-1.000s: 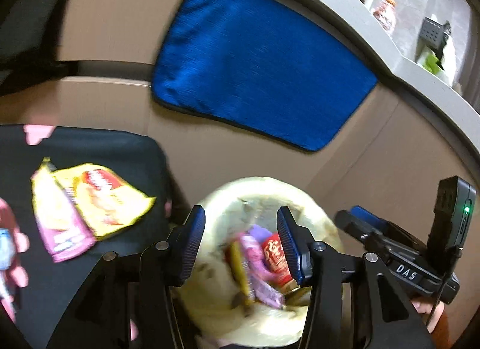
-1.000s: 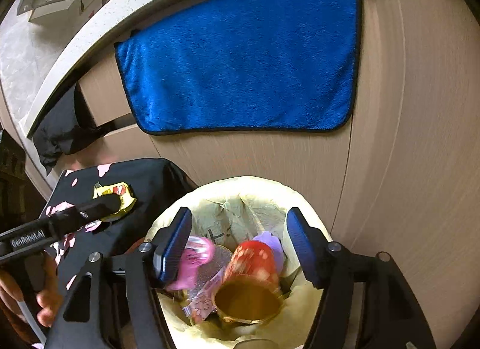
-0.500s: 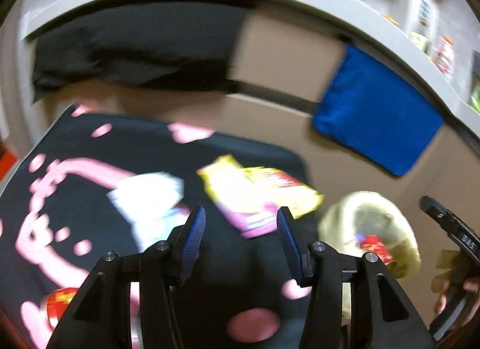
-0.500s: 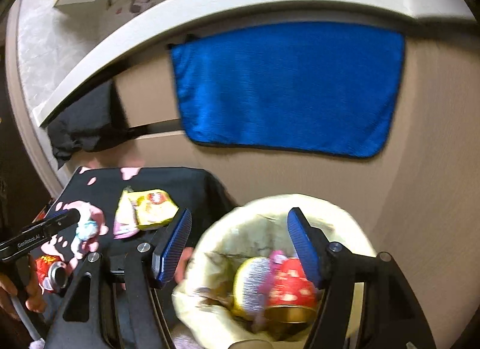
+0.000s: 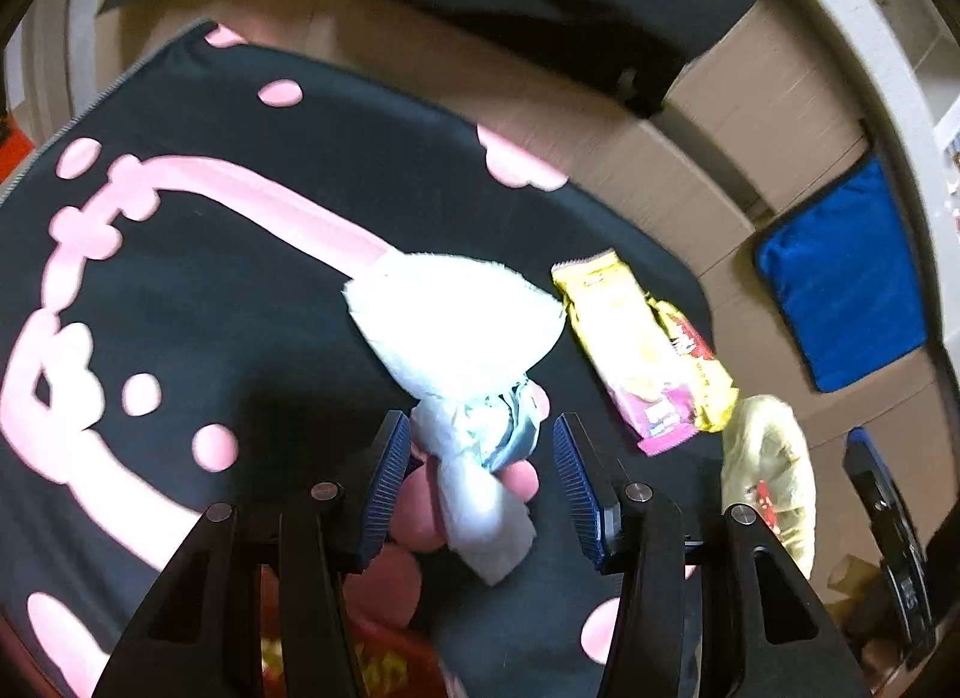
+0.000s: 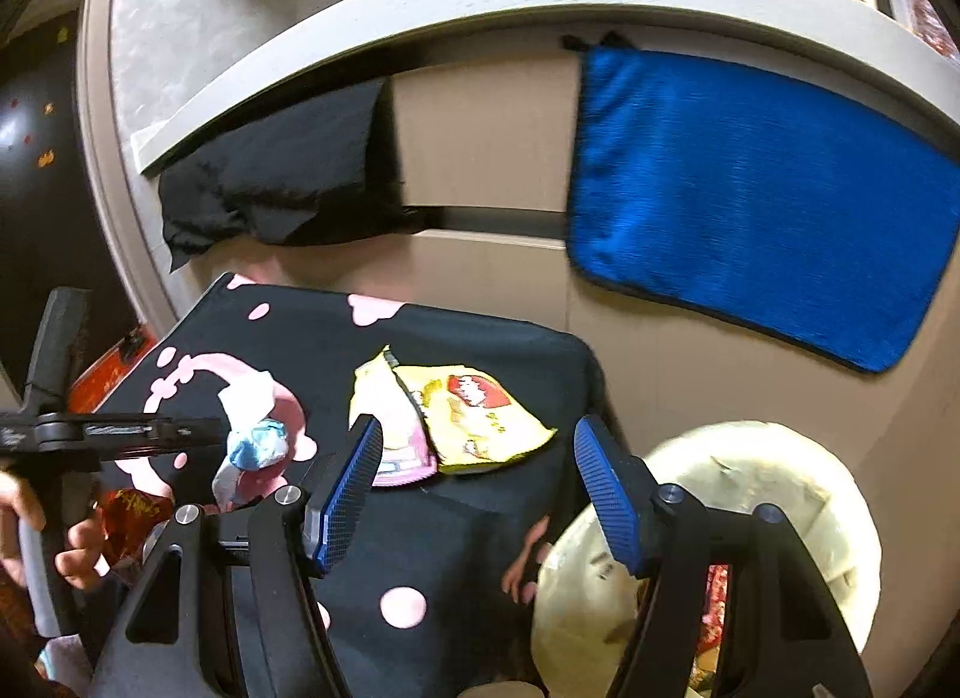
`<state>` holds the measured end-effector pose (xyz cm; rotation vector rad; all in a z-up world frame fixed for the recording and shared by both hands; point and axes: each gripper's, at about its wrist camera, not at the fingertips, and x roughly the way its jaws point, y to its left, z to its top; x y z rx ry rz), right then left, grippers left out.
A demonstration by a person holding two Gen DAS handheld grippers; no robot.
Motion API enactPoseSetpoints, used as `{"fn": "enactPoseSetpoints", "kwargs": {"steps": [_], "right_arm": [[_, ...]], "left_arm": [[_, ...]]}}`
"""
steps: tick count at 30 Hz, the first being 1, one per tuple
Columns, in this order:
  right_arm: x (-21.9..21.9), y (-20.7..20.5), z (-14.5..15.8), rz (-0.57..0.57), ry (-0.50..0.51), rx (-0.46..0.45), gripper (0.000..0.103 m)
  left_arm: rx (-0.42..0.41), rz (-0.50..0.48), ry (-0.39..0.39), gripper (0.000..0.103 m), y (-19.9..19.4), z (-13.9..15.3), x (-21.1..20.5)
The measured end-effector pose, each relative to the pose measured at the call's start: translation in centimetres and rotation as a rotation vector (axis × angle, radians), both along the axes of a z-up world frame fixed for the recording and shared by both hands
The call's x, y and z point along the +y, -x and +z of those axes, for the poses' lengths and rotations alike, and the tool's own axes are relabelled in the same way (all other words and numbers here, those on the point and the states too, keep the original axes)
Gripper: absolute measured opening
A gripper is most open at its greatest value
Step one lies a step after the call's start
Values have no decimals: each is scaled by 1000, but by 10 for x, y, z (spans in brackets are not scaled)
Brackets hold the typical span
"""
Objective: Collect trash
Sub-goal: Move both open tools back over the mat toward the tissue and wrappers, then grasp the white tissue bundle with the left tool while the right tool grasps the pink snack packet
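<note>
Over the black mat [image 5: 180,290], the left gripper [image 5: 480,479] hangs with jaws apart around a white-blue wrapper [image 5: 462,350] (unpinched); the right gripper [image 6: 477,494] gapes empty near yellow packets [image 6: 468,404] and bin [image 6: 798,476].

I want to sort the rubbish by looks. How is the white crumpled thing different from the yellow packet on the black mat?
The white tissue is soft, crumpled and bunched up; the yellow snack wrapper is printed and lies flat. The tissue sits right in front of the open left gripper, near its fingers; the wrapper lies off to one side, closer to the lined bin. Both rest on the black mat, not yet binned.
</note>
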<state>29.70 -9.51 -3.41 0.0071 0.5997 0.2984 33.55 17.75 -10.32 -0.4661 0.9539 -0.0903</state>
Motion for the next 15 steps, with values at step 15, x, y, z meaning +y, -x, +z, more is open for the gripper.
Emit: {"fn": "enactPoseSetpoints", "kwargs": {"steps": [15], "right_arm": [[37,-34,-35,156,58,43,64]], "left_arm": [[-45,45,-25,43,4,6,10]]}}
